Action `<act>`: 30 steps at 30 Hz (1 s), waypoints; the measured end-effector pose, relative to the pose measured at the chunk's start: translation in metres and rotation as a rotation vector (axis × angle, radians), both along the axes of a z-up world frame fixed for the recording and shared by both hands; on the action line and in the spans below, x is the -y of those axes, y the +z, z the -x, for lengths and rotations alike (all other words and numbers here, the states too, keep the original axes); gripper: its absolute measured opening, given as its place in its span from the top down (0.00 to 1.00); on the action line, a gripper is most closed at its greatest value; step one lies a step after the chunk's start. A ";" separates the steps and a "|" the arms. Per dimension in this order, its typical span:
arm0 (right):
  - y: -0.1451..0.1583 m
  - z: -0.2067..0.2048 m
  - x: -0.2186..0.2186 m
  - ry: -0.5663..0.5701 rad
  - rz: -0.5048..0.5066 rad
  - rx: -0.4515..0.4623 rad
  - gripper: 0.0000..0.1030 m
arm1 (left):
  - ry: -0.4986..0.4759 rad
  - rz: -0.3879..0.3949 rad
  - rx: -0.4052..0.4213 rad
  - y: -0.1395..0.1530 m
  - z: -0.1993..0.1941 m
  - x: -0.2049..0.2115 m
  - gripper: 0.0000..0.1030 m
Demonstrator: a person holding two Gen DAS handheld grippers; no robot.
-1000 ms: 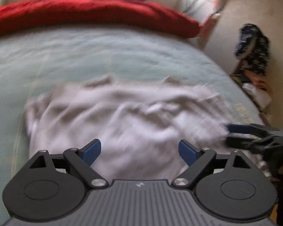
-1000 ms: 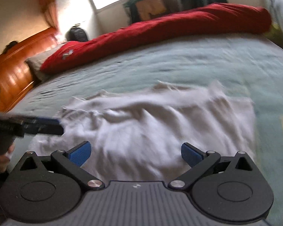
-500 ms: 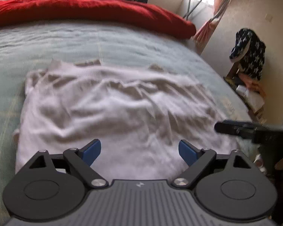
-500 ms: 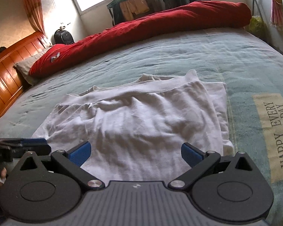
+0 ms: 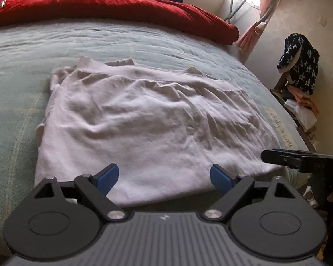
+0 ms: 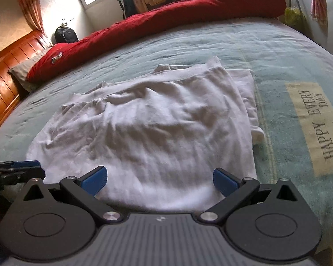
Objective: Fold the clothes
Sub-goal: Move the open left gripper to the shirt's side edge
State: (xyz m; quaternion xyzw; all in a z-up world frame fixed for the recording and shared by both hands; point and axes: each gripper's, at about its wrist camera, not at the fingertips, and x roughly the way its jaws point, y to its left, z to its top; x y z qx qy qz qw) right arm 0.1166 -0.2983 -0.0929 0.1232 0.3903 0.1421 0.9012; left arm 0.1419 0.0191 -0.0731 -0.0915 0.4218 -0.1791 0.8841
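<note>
**Both grippers are backing off a garment already folded once**

The white knitted cotton garment [image 5: 148, 122] is lying flat near the front edge of the pale green-grey bedspread [image 5: 122, 42], its ribbed hem doubled over towards the far side and a second layer peeking out along one side edge. A second ago it was smeared with blur and rumpled; now it is sitting still and sharp in both views, with slightly more of the bedspread showing around it. That suggests the hands are drawing back a little after laying the fabric down.

The left gripper [image 5: 165, 176] is hovering over the near edge with its blue-tipped jaws spread wide and nothing between them. The right gripper [image 6: 159, 178] is doing the same from the other side, equally wide and empty; its black fingers are also poking in at the right of the left wrist view.

The long red quilt [image 6: 166, 20] is lying rolled along the far side of the bed, well apart from the work.

In my judgement one fold is finished and released, and the hands are lining up for the next, probably taking a side edge across.
</note>
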 end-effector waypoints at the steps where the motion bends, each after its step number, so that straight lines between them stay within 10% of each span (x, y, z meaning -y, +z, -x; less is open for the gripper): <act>1: 0.002 0.002 -0.001 0.004 -0.003 0.008 0.00 | 0.004 0.004 -0.012 -0.003 -0.001 -0.001 0.13; 30: -0.013 0.011 0.015 -0.045 -0.036 0.007 0.00 | 0.094 0.038 -0.022 0.003 0.003 -0.020 0.13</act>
